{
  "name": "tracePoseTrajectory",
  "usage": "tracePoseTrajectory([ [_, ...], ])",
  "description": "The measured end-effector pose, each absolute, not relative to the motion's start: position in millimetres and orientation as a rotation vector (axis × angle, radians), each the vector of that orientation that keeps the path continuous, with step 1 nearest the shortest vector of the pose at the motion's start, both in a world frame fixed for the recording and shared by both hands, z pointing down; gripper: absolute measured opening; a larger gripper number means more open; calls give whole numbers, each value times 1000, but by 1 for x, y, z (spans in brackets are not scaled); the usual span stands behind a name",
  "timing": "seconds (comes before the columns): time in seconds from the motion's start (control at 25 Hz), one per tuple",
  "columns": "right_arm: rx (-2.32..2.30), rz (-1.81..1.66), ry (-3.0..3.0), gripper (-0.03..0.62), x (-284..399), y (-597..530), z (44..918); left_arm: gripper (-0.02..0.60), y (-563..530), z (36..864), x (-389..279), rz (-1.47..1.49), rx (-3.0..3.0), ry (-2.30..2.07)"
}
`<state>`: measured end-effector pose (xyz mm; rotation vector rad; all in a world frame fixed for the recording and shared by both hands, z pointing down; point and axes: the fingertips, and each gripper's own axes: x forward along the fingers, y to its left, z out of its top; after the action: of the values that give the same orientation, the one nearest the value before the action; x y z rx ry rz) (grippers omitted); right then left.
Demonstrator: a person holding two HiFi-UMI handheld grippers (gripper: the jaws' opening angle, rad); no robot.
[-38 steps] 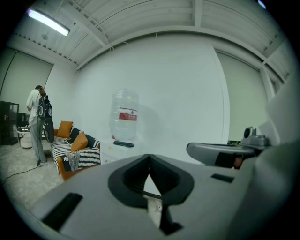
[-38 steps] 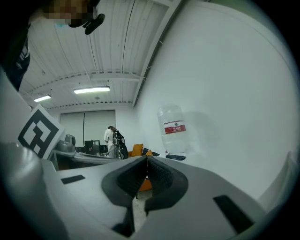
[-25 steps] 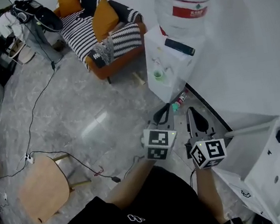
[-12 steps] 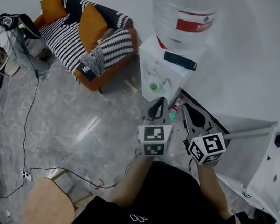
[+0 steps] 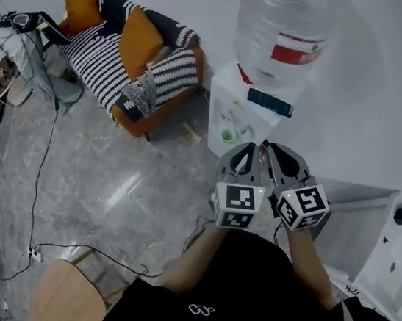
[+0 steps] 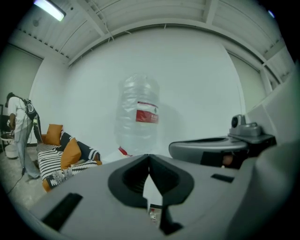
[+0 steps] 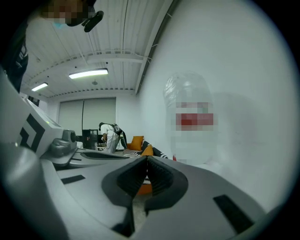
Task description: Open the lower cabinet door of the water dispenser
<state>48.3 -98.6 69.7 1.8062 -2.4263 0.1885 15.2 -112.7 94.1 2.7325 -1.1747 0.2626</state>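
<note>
water dispenser [image 5: 224, 102] faces left gripper [image 5: 248, 149] and right gripper [image 5: 275, 149], fingers apparently closed, empty.

The glossy grey floor [image 5: 106, 169] carries a striped sofa [image 5: 109, 58] on the far side. A water dispenser [image 5: 233, 111] stands just right of it, a wooden chair [image 5: 64, 305] sits near left, and a black cable [image 5: 41, 182] trails between them.

dispenser [image 5: 227, 108]: white | bottle label [image 5: 297, 50]: red | sofa [image 5: 97, 52]: black-white stripes | cushion [image 5: 140, 32]: orange

The left claw [image 6: 149, 158] is pointing, jaws pressed together with nothing between, toward the water bottle [image 6: 138, 117]; a striped sofa [image 6: 58, 159] is sitting left.
</note>
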Motion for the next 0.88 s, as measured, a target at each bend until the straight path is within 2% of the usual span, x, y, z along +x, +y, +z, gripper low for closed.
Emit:
tracePoseTrajectory([
  [0.88,1903,242,-2325,11,58,-104,86,12,-122,82,19,252,2779,-1147],
])
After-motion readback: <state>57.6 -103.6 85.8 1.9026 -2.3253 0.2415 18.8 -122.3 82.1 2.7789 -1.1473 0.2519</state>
